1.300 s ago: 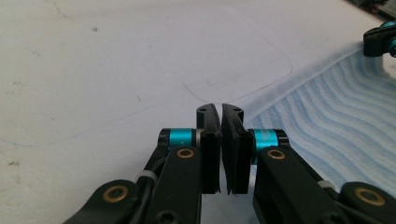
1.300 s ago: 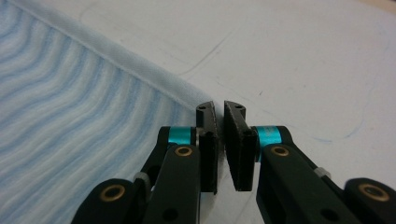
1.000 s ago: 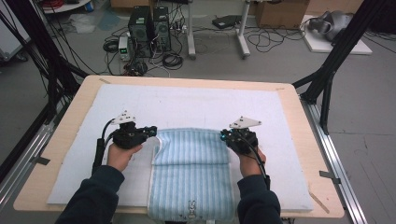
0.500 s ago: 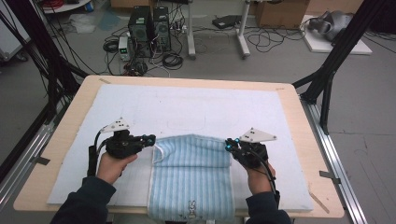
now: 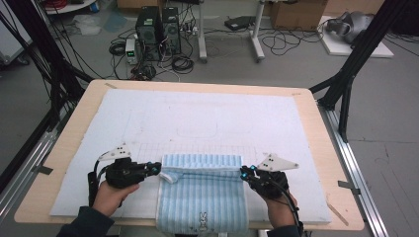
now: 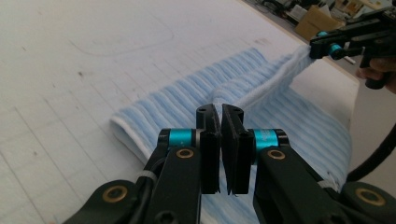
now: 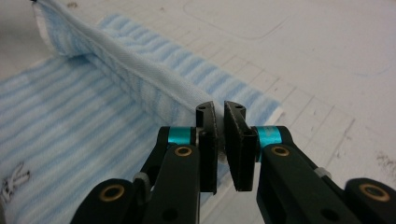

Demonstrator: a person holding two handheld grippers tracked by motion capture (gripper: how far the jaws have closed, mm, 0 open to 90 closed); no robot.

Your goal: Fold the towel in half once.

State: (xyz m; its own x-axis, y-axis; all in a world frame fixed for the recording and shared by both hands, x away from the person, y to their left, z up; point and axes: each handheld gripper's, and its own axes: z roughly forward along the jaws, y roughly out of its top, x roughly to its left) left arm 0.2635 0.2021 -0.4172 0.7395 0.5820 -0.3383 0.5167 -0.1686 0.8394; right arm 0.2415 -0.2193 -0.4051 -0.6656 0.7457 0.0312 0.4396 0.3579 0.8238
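Both tools are clamped on the same blue-and-white striped towel [image 5: 202, 197]: the left tool [image 5: 157, 169] pinches its near-left upper corner and the right tool [image 5: 243, 172] pinches the opposite corner, each with the jaws drawn narrow on the cloth. In the left gripper view the left tool [image 6: 220, 122] has its two black pads almost together with a thin fold of terry between them, and the towel's edge runs taut from there to the other tool [image 6: 322, 46] at the upper right, where a hand [image 6: 376, 72] grips the handle. In the right gripper view the right tool [image 7: 219, 122] likewise nips the hemmed edge, which rises as a lifted ridge toward the upper left above the flat layer below. The towel lies at the near middle of the tabletop [image 5: 306, 106], on a white padded mat [image 5: 197, 118] marked with faint pencil grid lines and a rounded outline; its lower part hangs toward the near edge. No brand name or readable writing shows on it; the one mark is a small dark rabbit figure near the bottom hem [image 5: 202, 216], also seen at the left edge of the right gripper view [image 7: 14, 179]. Grey three-cornered plates sit on top of both tools.
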